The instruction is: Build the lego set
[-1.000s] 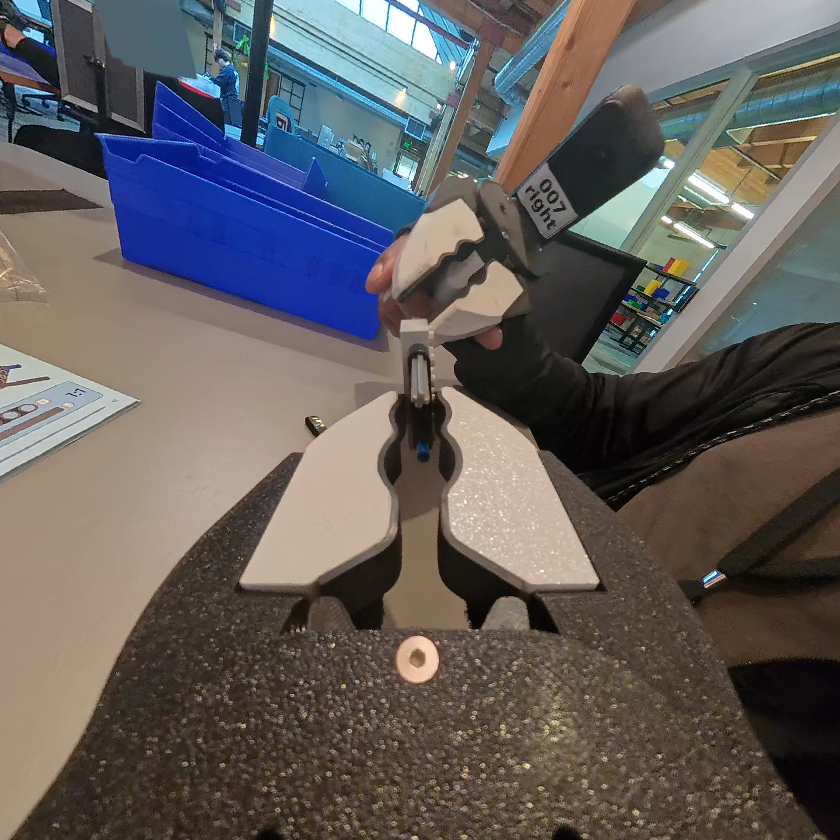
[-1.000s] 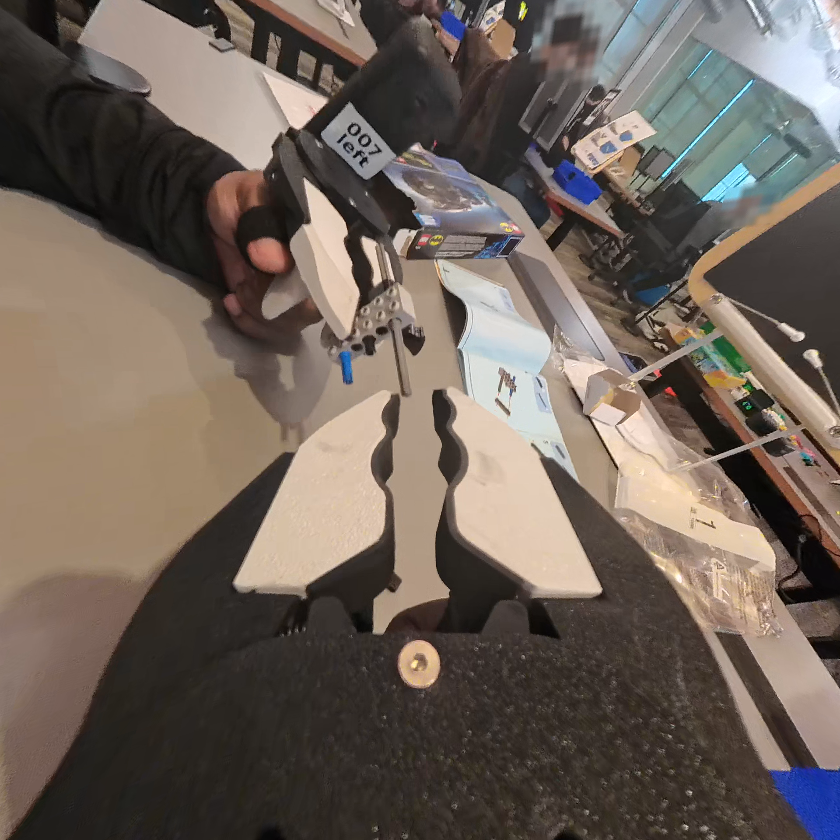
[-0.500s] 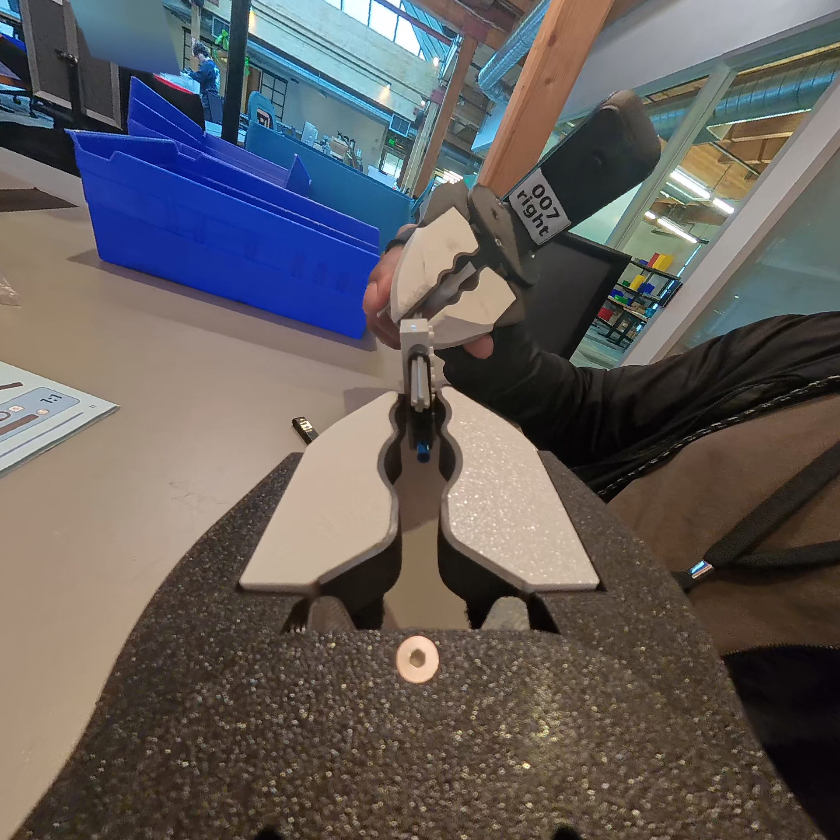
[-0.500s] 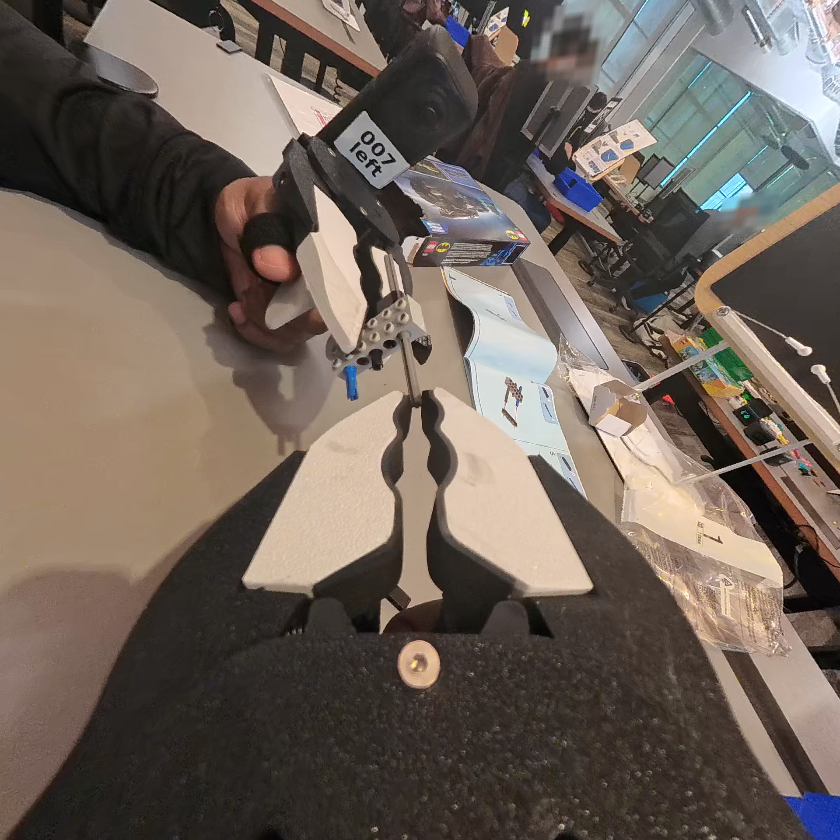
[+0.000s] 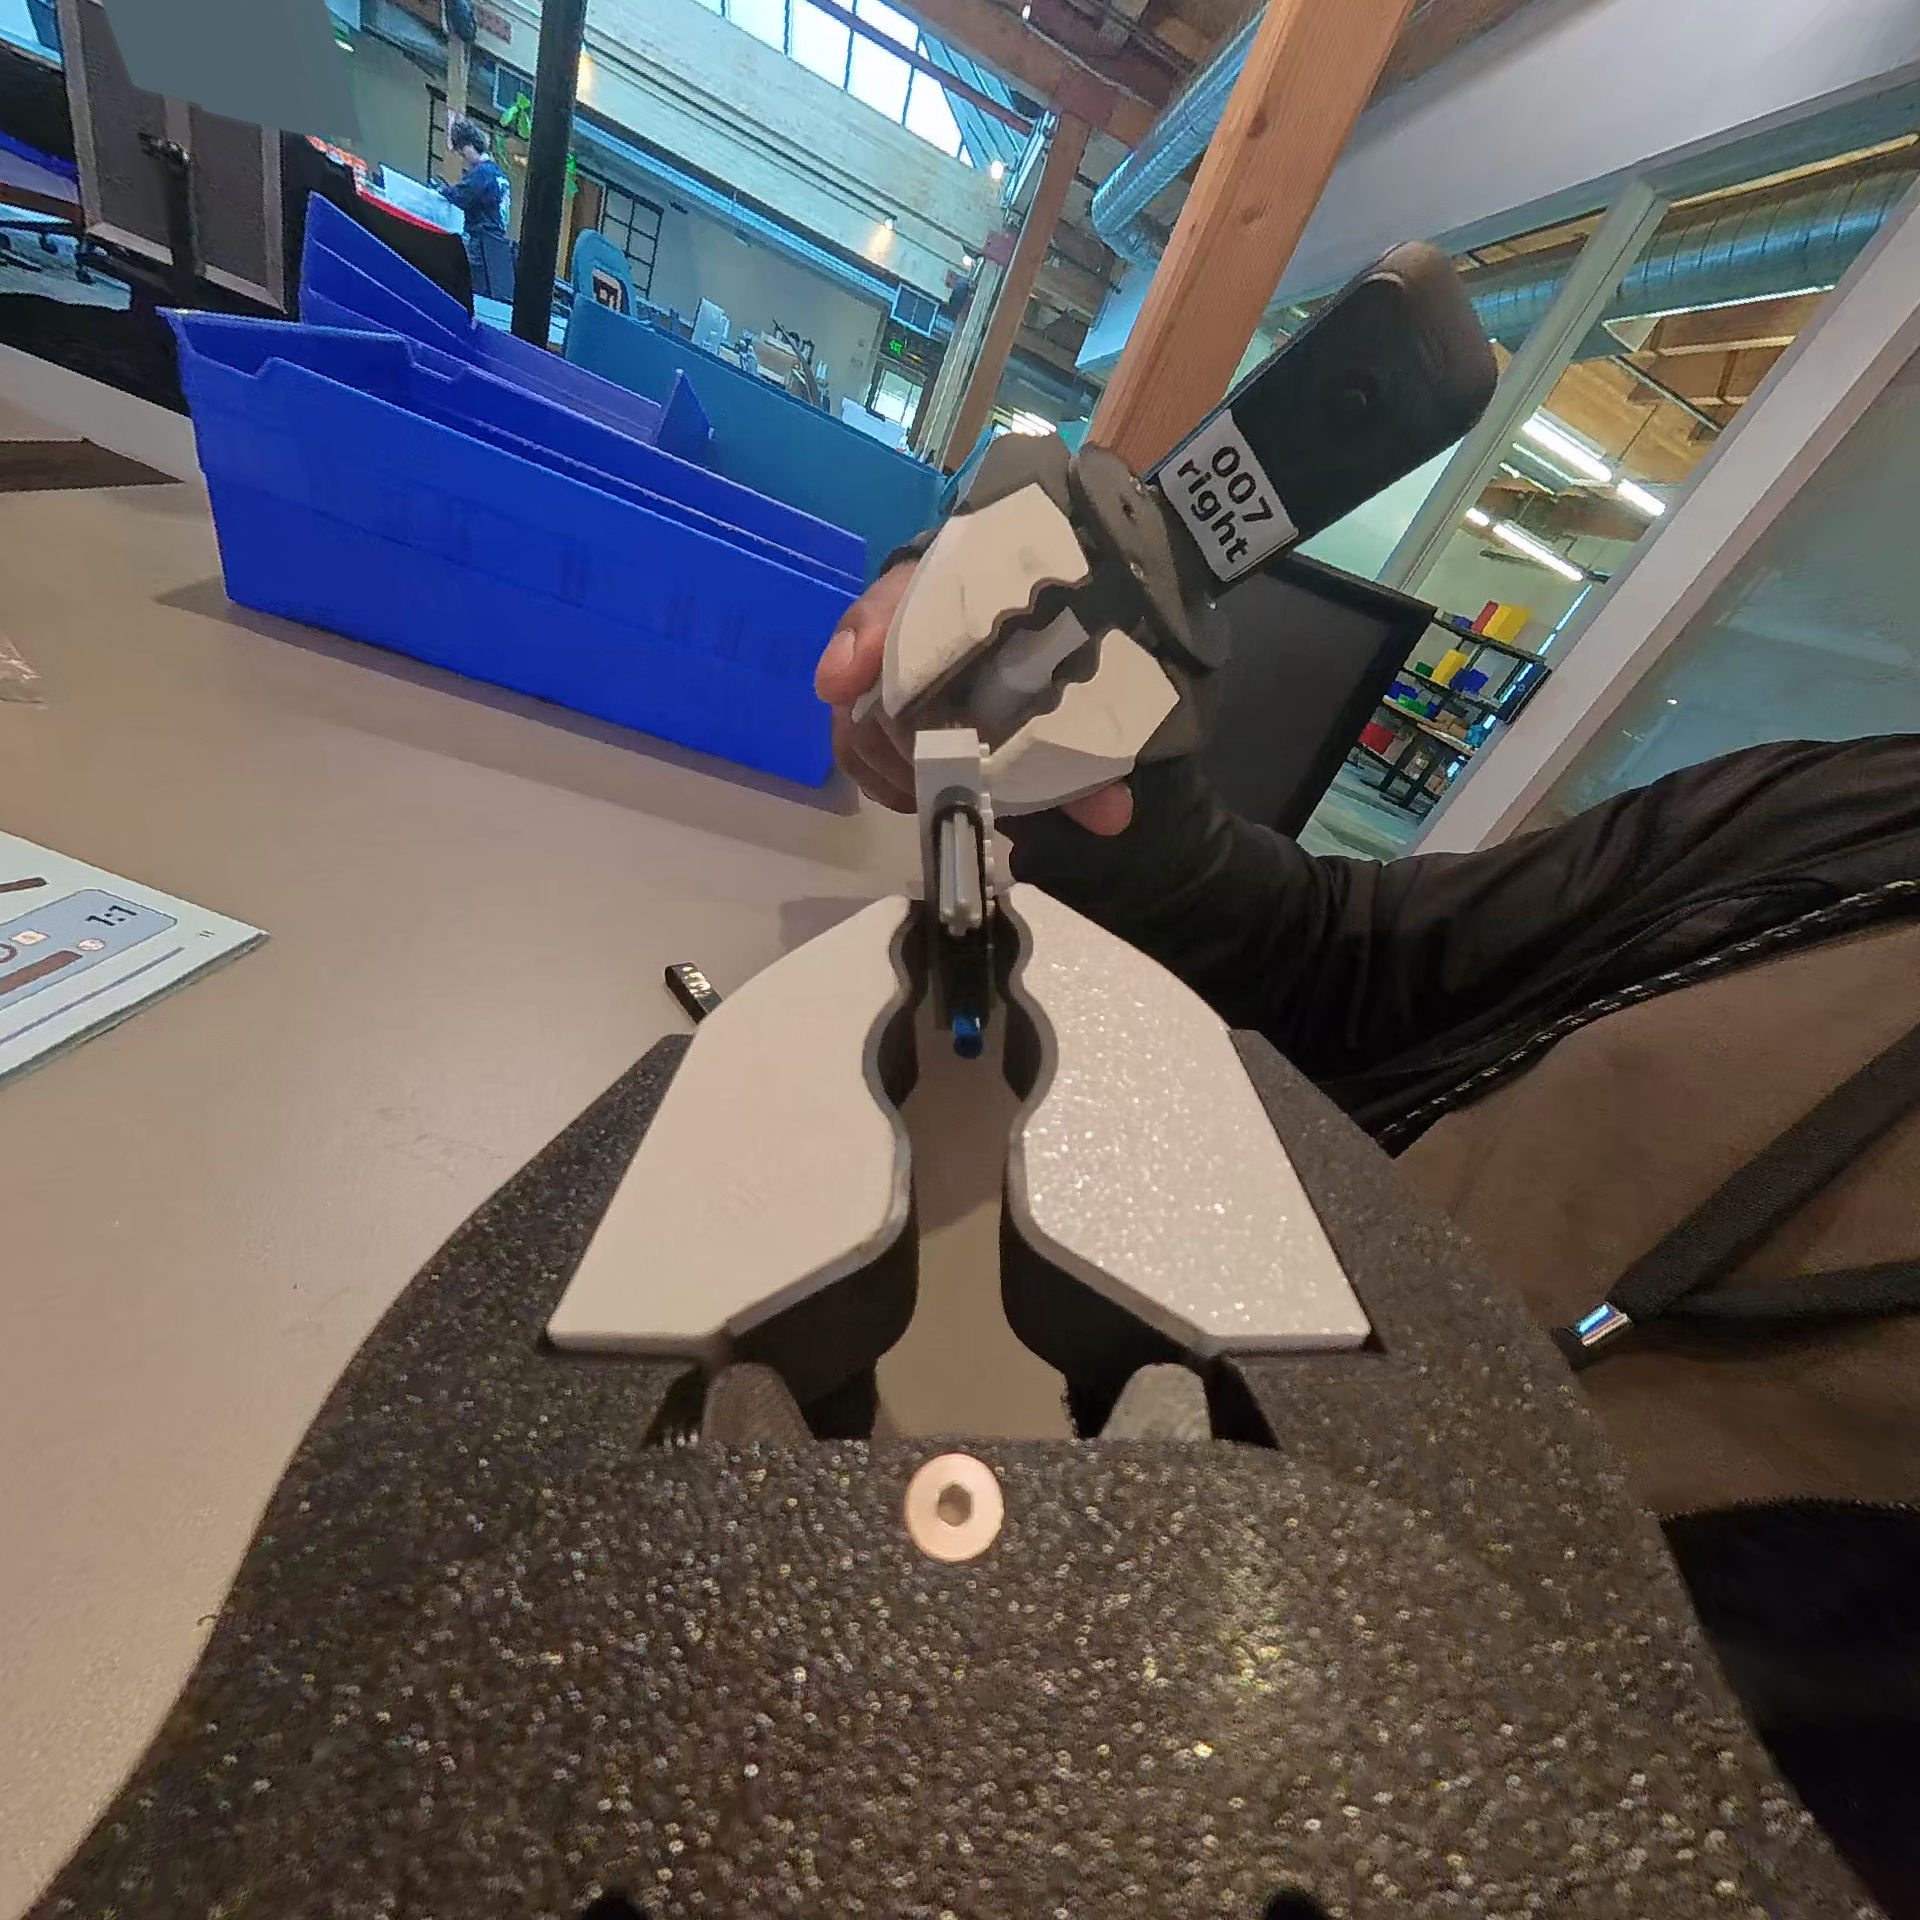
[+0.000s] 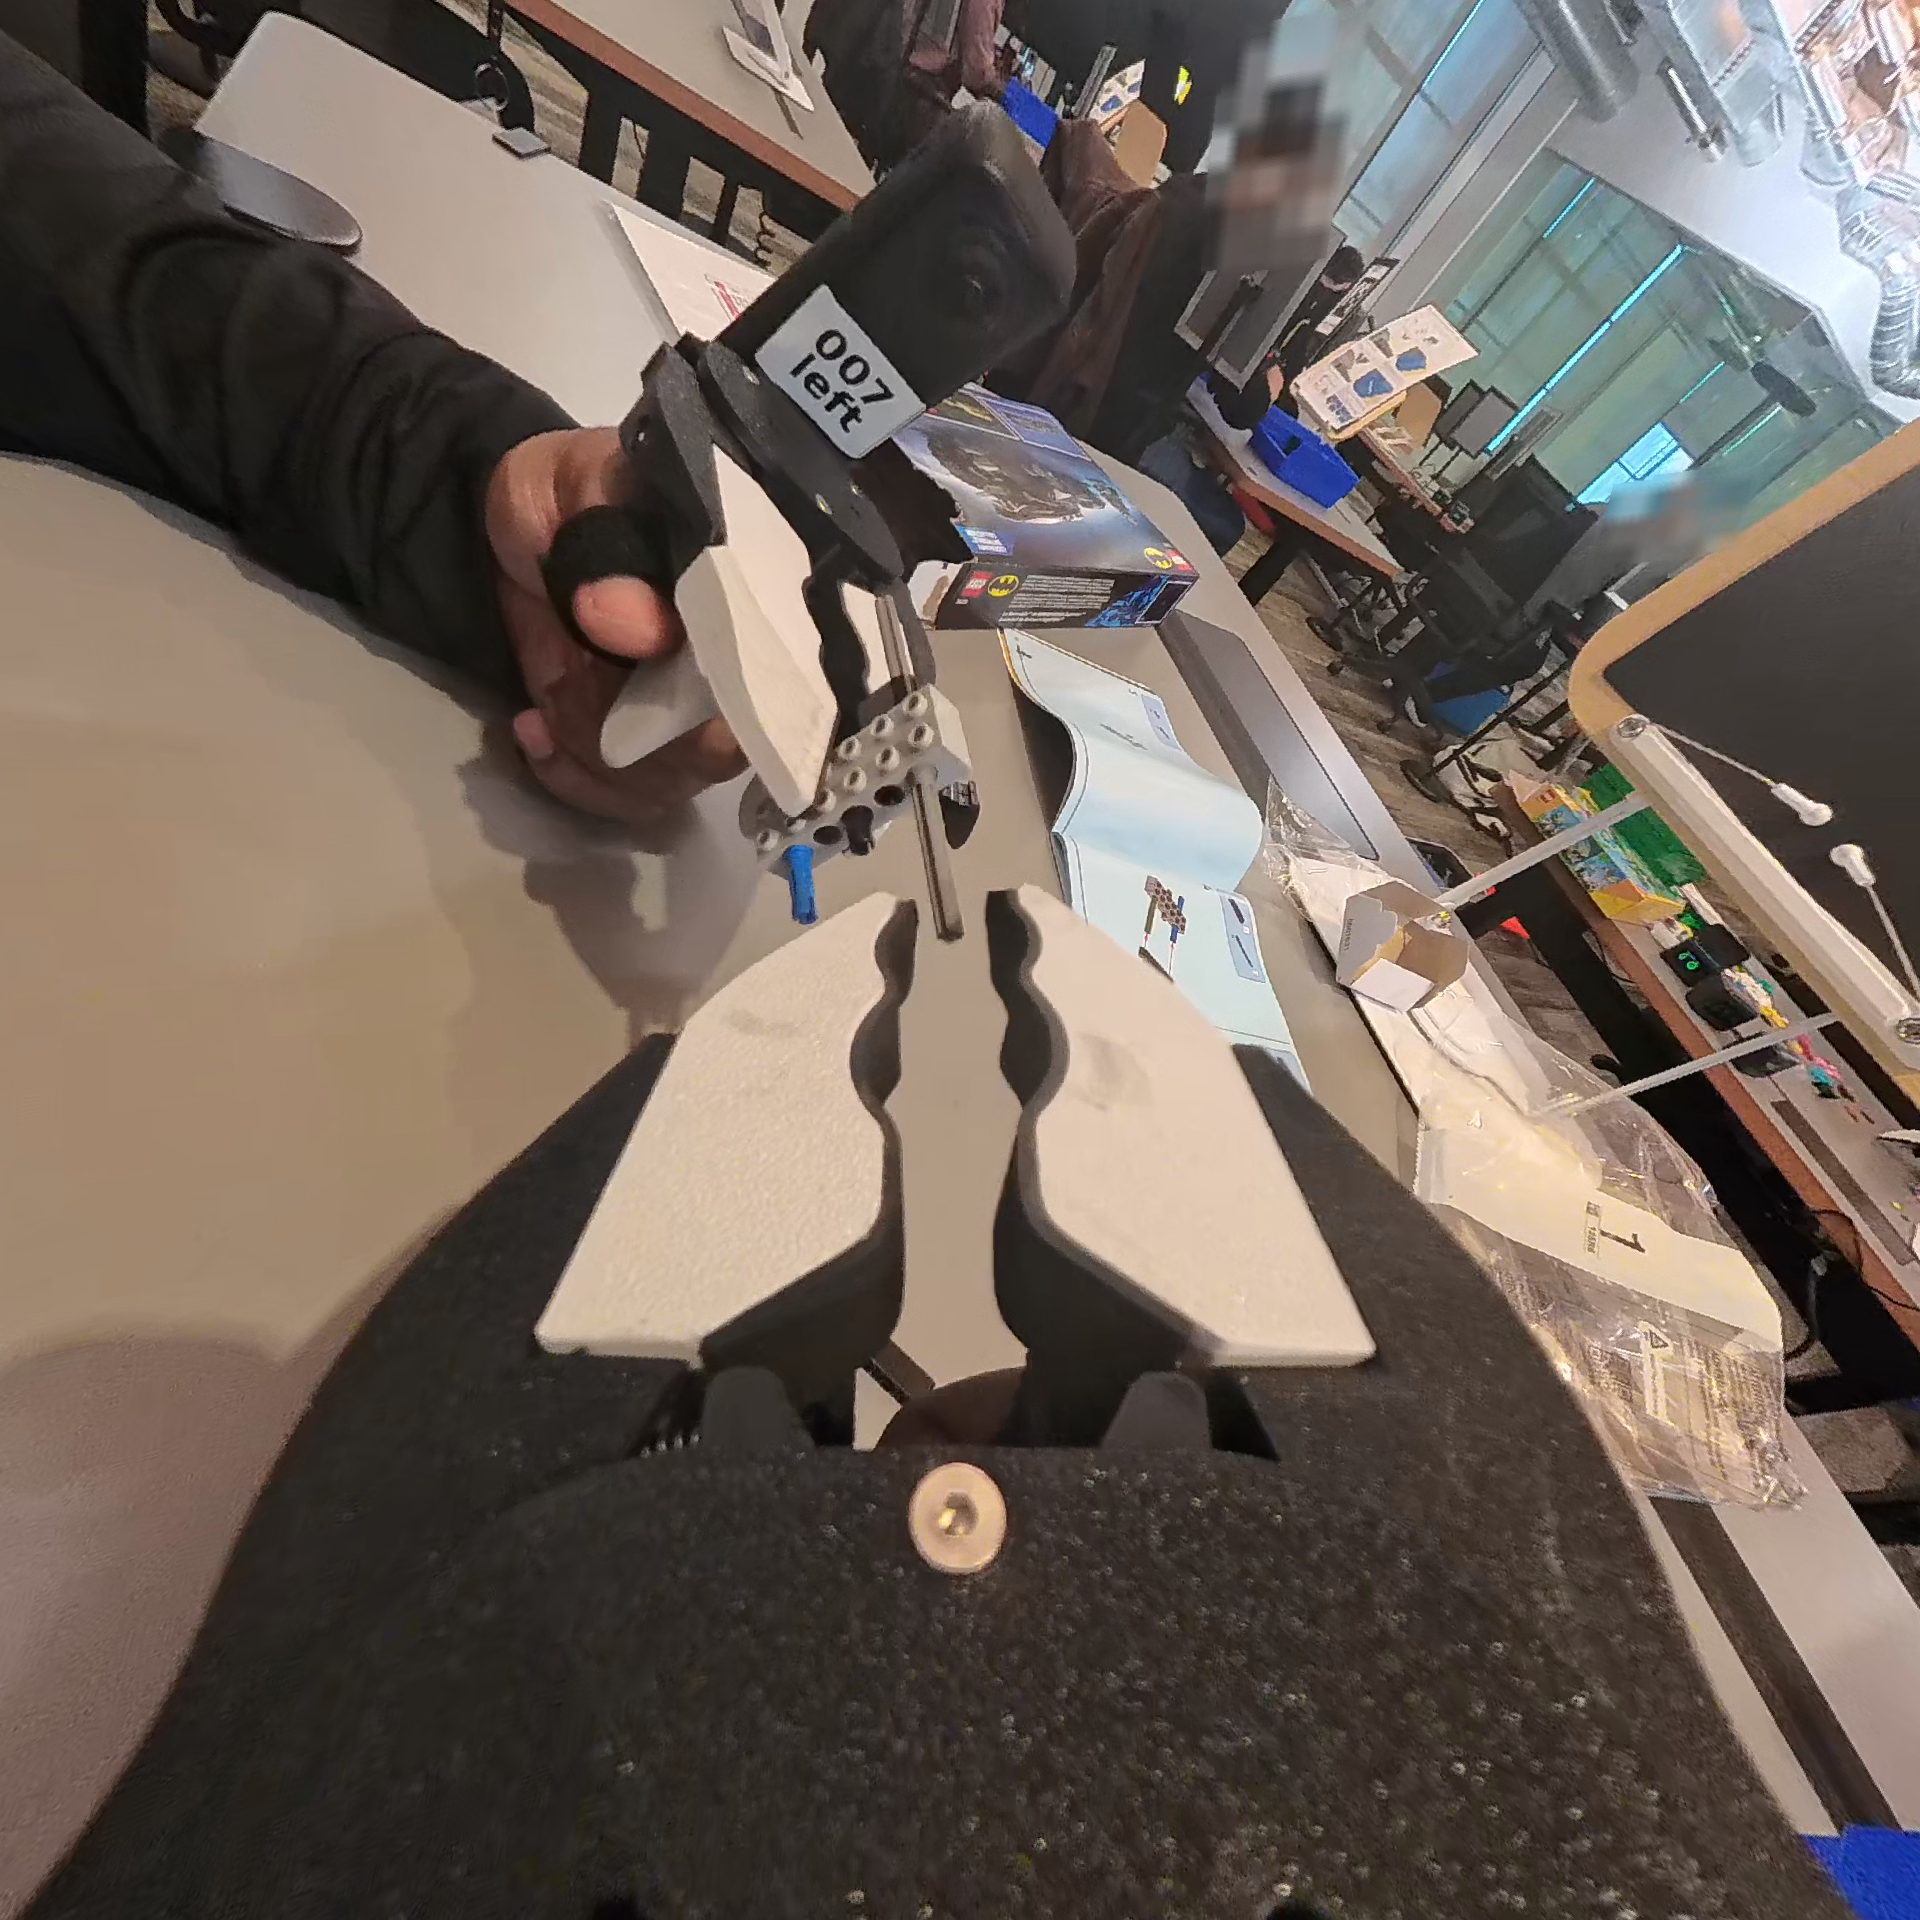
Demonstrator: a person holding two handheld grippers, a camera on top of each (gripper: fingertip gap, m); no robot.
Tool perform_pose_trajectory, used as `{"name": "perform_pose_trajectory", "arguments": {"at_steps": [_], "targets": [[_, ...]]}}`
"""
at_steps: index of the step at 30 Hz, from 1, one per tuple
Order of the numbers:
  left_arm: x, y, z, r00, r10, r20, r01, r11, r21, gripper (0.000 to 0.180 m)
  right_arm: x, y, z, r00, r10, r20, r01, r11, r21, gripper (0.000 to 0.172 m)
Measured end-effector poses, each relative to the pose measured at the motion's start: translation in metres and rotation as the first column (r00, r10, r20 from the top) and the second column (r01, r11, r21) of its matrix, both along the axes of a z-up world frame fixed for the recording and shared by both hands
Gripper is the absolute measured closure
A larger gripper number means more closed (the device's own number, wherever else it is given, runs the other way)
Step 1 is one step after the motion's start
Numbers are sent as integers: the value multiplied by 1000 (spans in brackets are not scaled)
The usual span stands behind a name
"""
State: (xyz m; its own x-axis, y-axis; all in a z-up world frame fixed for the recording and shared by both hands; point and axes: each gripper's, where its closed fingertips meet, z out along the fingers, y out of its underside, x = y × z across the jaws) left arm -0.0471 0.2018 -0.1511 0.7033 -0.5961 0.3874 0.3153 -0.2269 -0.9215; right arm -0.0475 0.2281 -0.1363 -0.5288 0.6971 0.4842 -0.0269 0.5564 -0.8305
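Grey tabletop [image 6: 260, 935] runs under both your grippers, with a blue bin [image 5: 499, 582] at the far edge. Your left gripper [image 5: 951, 977] stays clenched on the grey studded brick assembly [image 6: 852, 790], exactly as it was a second ago, its blue pin [image 6: 800, 883] poking out below. Sticking down from that assembly is a grey rod [image 6: 925, 821]. Half a second ago your right gripper [image 6: 951, 914] had pinched in on the rod's lower tip; now its fingers have spread apart again, and the tip sits between them with a gap on either side, not gripped. Just right of the assembly, an open instruction booklet [image 6: 1153, 831] lies on the table, a dark box [image 6: 1060, 551] beyond it.
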Motion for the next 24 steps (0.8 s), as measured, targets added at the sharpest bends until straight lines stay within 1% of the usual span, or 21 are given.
{"name": "perform_pose_trajectory", "arguments": {"at_steps": [4,8,10,12,14,17,20,24], "targets": [[-2,0,2,1000,7,18,-7,1000,11,169,1,5,4,1000,-9,-12,9,1000,2,156],[-7,0,7,999,27,38,-29,999,35,169,3,20,10,999,-41,-20,41,999,-3,155],[-11,0,10,998,44,53,-47,998,50,169,3,32,6,998,-65,13,66,998,-8,155],[-15,1,12,996,68,65,-72,996,60,169,2,45,-14,989,-95,114,92,995,30,155],[-20,1,14,993,88,81,-93,993,66,169,-1,60,-43,967,-148,207,124,985,123,153],[-23,1,15,991,98,86,-104,992,69,169,0,64,-81,933,-148,327,86,977,197,153],[-23,1,15,992,100,74,-105,992,70,169,-1,64,-98,915,-149,376,68,973,220,152],[-21,0,15,993,100,57,-104,992,69,169,-1,71,-106,899,-163,406,80,974,213,153]]}}
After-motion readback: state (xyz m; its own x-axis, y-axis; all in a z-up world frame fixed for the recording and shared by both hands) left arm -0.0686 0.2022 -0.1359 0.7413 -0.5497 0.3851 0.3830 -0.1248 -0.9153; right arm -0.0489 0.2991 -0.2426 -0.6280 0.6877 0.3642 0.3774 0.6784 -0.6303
